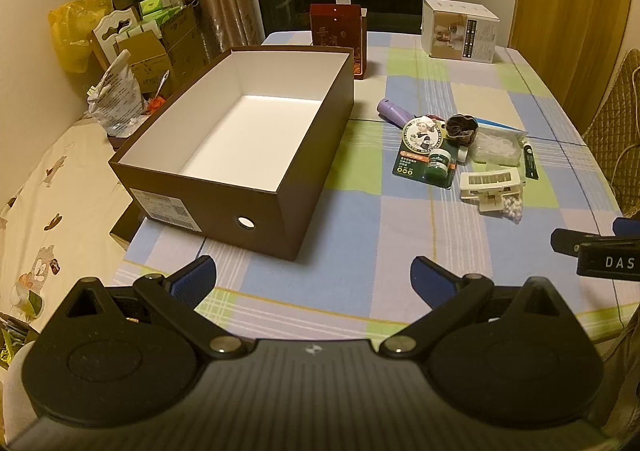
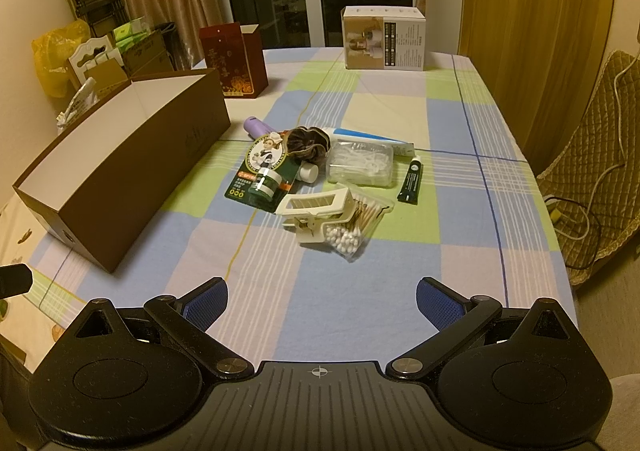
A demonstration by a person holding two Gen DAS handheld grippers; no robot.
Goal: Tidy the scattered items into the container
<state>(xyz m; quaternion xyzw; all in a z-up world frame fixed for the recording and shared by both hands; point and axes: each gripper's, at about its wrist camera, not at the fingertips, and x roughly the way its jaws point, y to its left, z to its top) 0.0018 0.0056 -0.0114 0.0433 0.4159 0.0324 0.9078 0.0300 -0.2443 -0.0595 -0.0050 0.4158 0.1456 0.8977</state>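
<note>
An empty brown box (image 1: 320, 187) (image 2: 132, 187) with a white inside sits on the left of the checked tablecloth. To its right lies a pile of small items: a purple bottle (image 1: 391, 110) (image 2: 258, 128), a green card with a small jar (image 1: 424, 161) (image 2: 260, 181), a brown scrunchie (image 1: 462, 127) (image 2: 308, 143), a clear floss box (image 2: 360, 165), a cream hair clip (image 1: 490, 187) (image 2: 316, 209), a bag of cotton swabs (image 2: 352, 235) and a dark tube (image 2: 412, 183). My left gripper (image 1: 314, 277) and right gripper (image 2: 322, 301) hover open and empty near the table's front edge.
A dark red gift box (image 1: 340, 35) (image 2: 236, 59) and a white carton (image 1: 460, 31) (image 2: 384, 39) stand at the table's far end. Cartons and bags (image 1: 132, 51) crowd the left wall. A padded chair (image 2: 592, 171) with cables stands at the right.
</note>
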